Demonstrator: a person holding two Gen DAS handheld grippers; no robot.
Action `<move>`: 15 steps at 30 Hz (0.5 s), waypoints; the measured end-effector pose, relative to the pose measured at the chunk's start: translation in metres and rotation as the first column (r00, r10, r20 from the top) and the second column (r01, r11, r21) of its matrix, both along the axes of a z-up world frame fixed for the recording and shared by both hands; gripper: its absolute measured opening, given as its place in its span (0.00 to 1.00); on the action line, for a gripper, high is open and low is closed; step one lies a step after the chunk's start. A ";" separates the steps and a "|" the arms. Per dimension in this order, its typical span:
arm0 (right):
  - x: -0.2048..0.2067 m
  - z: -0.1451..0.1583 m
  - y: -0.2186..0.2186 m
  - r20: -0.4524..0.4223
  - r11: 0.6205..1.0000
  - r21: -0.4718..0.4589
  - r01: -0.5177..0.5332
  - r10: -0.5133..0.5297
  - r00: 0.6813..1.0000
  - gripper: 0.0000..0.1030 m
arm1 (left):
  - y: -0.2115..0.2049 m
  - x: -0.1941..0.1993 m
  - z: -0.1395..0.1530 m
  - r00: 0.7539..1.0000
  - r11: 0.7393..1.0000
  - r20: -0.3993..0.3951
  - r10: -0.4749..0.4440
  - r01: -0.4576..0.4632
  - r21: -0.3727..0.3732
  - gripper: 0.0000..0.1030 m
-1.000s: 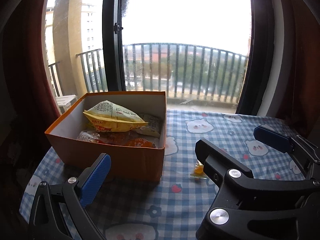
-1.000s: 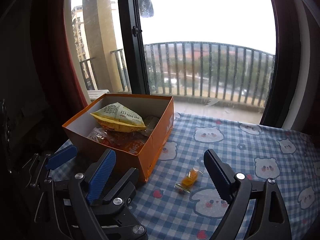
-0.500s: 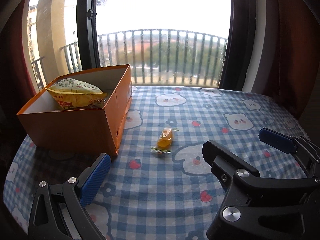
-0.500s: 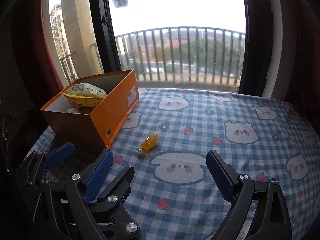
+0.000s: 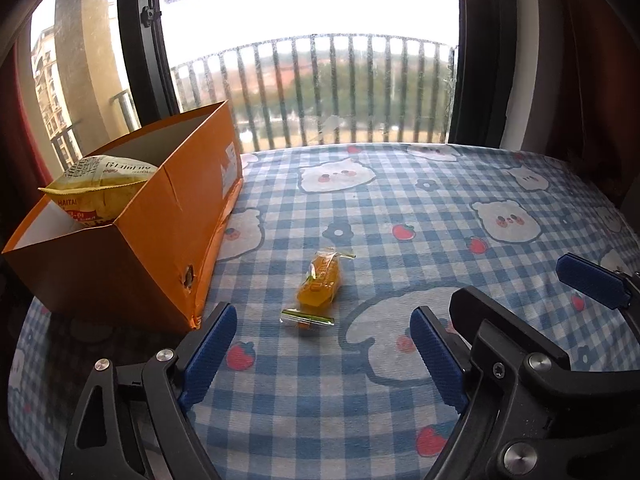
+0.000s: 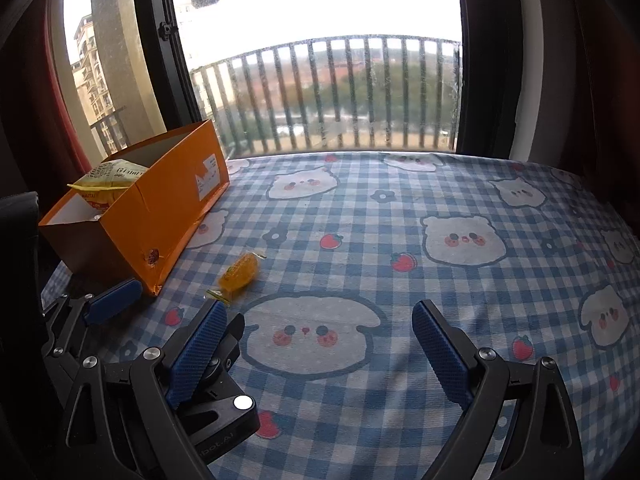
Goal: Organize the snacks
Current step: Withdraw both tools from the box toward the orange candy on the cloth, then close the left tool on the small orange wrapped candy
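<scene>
Approaching from my left: box with a bag inside, then the candy on the cloth just beside it. I centre the left gripper, jaws wide but just narrowing, empty, across its long axis, which runs toward the window. Right gripper waits wide, empty.

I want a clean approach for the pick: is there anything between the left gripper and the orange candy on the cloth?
Nothing: in the left wrist view only bare checked cloth lies between the open left gripper and the candy.
</scene>
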State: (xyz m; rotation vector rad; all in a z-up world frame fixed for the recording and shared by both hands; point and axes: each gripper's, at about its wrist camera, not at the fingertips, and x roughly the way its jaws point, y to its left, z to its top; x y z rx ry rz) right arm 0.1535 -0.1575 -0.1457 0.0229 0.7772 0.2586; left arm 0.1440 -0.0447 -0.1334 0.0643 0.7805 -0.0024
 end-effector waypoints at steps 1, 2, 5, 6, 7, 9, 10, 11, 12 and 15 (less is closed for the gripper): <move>0.004 -0.001 0.000 -0.003 1.000 -0.007 0.009 -0.009 1.000 0.93 | 0.000 0.006 -0.002 1.000 1.000 -0.010 0.006 -0.006 0.000 0.78; 0.009 -0.003 0.000 -0.007 1.000 -0.012 0.017 -0.017 1.000 0.93 | 0.001 0.013 -0.005 1.000 1.000 -0.027 0.009 -0.009 -0.002 0.76; 0.023 -0.008 -0.001 -0.026 1.000 -0.009 0.026 -0.026 0.999 0.93 | 0.004 0.032 -0.013 0.997 1.000 -0.069 -0.014 0.012 -0.029 0.69; 0.028 -0.009 0.000 -0.029 1.000 -0.011 0.026 -0.026 0.999 0.93 | 0.004 0.037 -0.015 0.996 0.999 -0.081 -0.028 0.025 -0.038 0.68; 0.032 -0.011 0.001 -0.030 1.000 -0.012 0.024 -0.024 0.999 0.93 | 0.004 0.042 -0.018 0.995 0.998 -0.092 -0.049 0.044 -0.052 0.68; 0.039 -0.014 0.003 -0.037 1.000 -0.010 0.017 -0.018 0.999 0.93 | 0.004 0.049 -0.021 0.991 0.996 -0.111 -0.073 0.067 -0.062 0.68; 0.042 -0.016 0.003 -0.043 1.000 -0.008 0.017 -0.017 0.999 0.93 | 0.003 0.051 -0.022 0.991 0.996 -0.112 -0.077 0.071 -0.058 0.68; 0.045 -0.018 0.004 -0.049 1.000 -0.003 0.018 -0.018 0.999 0.93 | 0.003 0.053 -0.023 0.991 0.996 -0.110 -0.083 0.077 -0.051 0.68; 0.048 -0.020 0.004 -0.054 1.000 -0.001 0.018 -0.018 0.998 0.93 | 0.002 0.055 -0.024 0.990 0.996 -0.109 -0.089 0.084 -0.041 0.66; 0.055 -0.028 0.005 -0.075 1.000 0.000 0.022 -0.022 0.997 0.93 | 0.001 0.062 -0.030 0.986 0.994 -0.128 -0.103 0.099 -0.039 0.58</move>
